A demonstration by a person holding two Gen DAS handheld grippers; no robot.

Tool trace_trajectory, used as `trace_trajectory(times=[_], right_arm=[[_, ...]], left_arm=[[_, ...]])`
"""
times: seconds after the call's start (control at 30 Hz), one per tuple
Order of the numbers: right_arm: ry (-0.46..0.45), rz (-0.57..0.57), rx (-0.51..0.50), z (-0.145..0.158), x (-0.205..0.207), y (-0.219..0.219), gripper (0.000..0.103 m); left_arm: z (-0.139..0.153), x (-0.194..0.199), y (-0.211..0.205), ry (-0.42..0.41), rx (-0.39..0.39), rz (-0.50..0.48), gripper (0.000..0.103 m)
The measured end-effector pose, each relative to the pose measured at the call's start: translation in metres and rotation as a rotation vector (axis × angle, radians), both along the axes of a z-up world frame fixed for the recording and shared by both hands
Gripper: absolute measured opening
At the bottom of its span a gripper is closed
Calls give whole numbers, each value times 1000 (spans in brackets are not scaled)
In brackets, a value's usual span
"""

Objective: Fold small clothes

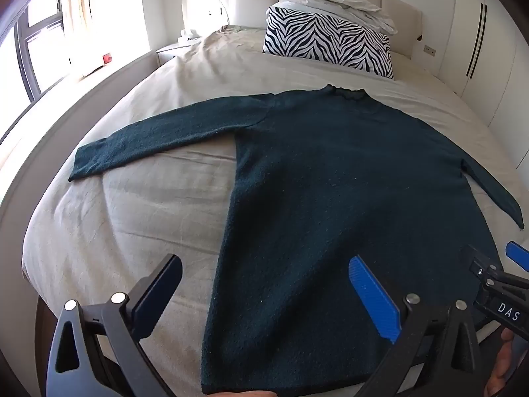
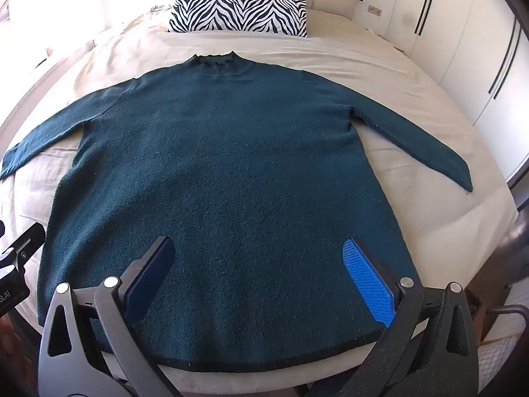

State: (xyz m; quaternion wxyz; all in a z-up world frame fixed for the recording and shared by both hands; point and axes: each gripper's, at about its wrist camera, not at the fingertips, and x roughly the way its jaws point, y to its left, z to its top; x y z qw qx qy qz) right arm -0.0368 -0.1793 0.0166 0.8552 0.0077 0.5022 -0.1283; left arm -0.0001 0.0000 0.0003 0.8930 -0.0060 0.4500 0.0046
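Bed (image 2: 380, 66): wide, covered in a beige sheet, bearing all else. Sweater (image 2: 231, 165): dark teal knit, long-sleeved, laid flat in the middle of the bed, collar toward the headboard, hem at the near edge, both sleeves spread out to the sides. Judged soft, limp and fairly light, with a fuzzy surface unlikely to slip; it would sag wherever unsupported, so holds are best taken at firm edges: the hem corners, the shoulder seams, or a cuff for turning a sleeve inward. Pillow (image 2: 241, 10): zebra-striped, at the head of the bed, well apart from the sweater. Left gripper (image 1: 264, 297): jaws spread wide, empty, hovering over the sweater's left hem side. Right gripper (image 2: 258, 281): jaws likewise wide, empty, above the hem near its middle. No fold made yet.
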Motion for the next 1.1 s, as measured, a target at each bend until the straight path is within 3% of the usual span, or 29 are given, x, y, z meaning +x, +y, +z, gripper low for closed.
trace_trajectory(times=[1.1], right_arm=[[9, 11, -18, -4, -5, 6, 103]], left_arm=[[-4, -2, 5, -8, -7, 4, 103]])
